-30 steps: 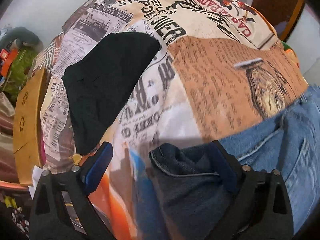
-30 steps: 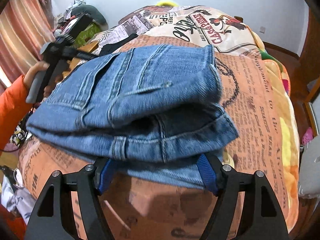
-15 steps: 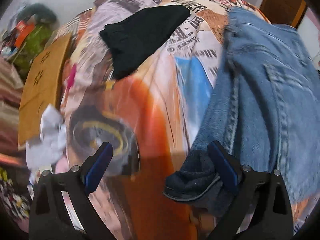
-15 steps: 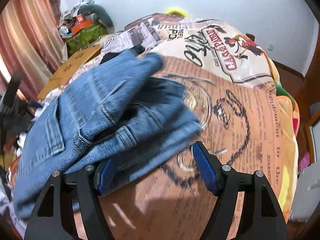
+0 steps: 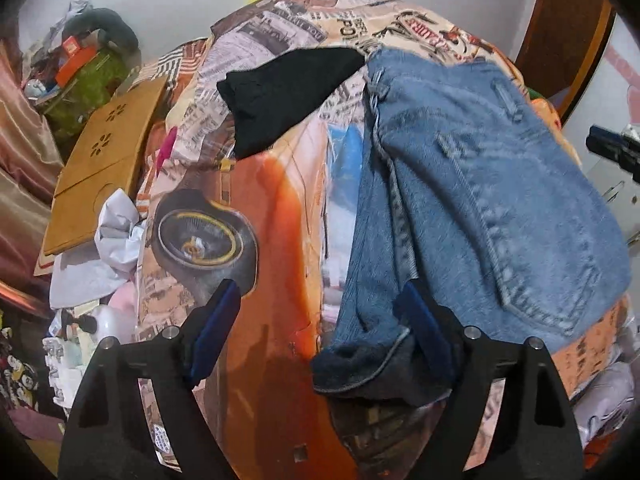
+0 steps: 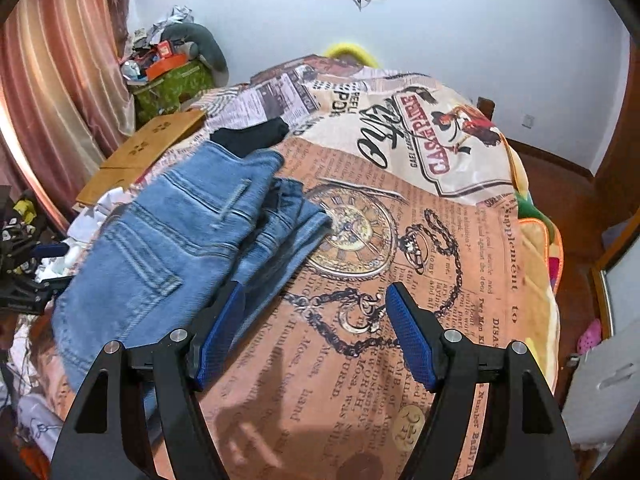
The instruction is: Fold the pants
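The folded blue jeans (image 5: 480, 200) lie on the printed bedspread (image 5: 272, 208). In the left wrist view they fill the right side, with a dark inner cuff (image 5: 368, 364) at the near end. My left gripper (image 5: 316, 328) is open; its right finger (image 5: 420, 324) lies against the jeans' near edge. In the right wrist view the jeans (image 6: 168, 256) lie at the left. My right gripper (image 6: 316, 332) is open and empty over the bedspread (image 6: 400, 240), its left finger (image 6: 216, 340) next to the jeans' edge.
A folded black garment (image 5: 280, 96) lies beyond the jeans, also in the right wrist view (image 6: 252, 136). A wooden board (image 5: 104, 160), crumpled white cloth (image 5: 116, 232) and a cluttered green box (image 6: 172, 84) sit at the bed's left. The bed drops off at the right (image 6: 536, 240).
Both grippers have pulled back from the jeans. The jeans shifted left on the bed and now lie released; the right gripper no longer straddles them.
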`<state>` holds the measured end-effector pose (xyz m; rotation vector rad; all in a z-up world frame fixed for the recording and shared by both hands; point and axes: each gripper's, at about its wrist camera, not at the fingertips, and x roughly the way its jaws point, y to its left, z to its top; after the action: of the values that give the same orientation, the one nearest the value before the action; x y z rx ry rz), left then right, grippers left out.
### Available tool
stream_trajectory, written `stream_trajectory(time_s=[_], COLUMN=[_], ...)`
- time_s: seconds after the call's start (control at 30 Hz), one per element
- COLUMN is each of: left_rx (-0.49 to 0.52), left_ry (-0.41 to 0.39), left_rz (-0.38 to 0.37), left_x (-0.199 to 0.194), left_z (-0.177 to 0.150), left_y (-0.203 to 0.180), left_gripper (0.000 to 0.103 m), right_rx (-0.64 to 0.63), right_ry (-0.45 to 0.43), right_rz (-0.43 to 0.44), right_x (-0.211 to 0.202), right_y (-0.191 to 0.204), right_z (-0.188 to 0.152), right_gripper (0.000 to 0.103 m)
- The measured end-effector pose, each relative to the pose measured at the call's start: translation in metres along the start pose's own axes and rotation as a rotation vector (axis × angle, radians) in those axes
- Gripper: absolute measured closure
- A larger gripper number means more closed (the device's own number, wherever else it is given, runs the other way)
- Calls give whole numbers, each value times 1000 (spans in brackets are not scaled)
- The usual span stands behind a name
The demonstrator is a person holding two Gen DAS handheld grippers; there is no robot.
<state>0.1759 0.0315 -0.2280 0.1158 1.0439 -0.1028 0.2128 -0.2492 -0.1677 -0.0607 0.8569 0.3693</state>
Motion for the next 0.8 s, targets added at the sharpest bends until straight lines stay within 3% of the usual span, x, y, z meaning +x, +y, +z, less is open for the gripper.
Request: stream_trajectory(time_s=[0.27,0.5,0.6,0.67,0.8], left_rx=[41,84,119,136,148], left_ry=[-148,-137,-106,-86,-75], left_rz=[-20,-54,-39,-34,-36], left_x=[-18,25,54,68,86], left_z=[68,130,144,147,151], left_y=[-7,-19,-26,-29,-34], left_gripper=[15,12,13,12,12], right_rx=[-6,-16,11,31,40], right_ry=[-35,-41,-16,5,11], right_rz=[70,125,136,136,170], right_x=[13,49,70,85,101], right_y=[19,33,29,25,22], right_z=[16,43,51,55,55], right_gripper=[35,47,60,80,89])
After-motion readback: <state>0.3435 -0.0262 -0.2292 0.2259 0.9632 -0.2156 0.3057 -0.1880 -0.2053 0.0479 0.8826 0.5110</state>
